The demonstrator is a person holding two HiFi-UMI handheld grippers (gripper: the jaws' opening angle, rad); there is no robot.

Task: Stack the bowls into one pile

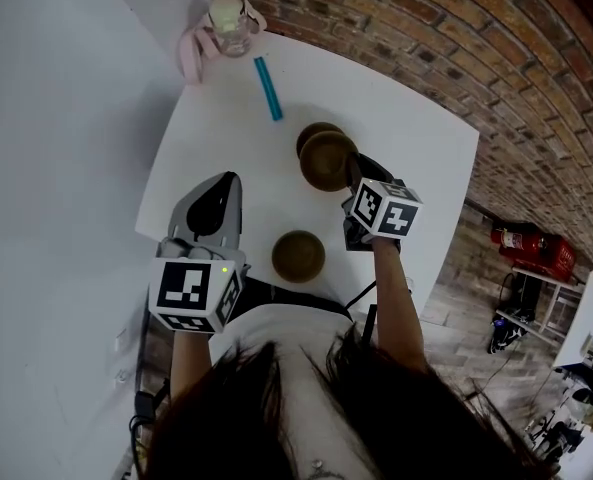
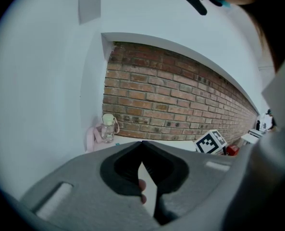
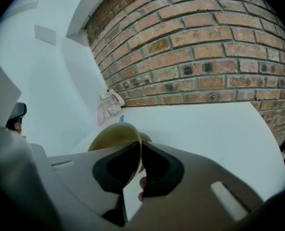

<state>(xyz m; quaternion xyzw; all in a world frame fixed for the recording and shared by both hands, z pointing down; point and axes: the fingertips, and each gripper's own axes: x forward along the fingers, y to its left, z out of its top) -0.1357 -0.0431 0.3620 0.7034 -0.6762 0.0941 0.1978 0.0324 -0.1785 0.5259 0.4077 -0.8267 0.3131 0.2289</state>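
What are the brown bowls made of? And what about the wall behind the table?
The near bowl and the tilted bowl look like wood or wood-coloured plastic: dull brown, smooth, thin-rimmed, hardly shiny. I cannot tell which. The wall is brick: reddish blocks with pale mortar lines.

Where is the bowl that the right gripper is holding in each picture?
Head view: near the middle, the held bowl is just left of the right gripper.
Left gripper view: not in it.
Right gripper view: lower left of centre, its rim pinched between the jaws.
Shared landmark: the bottle, seen in all three.
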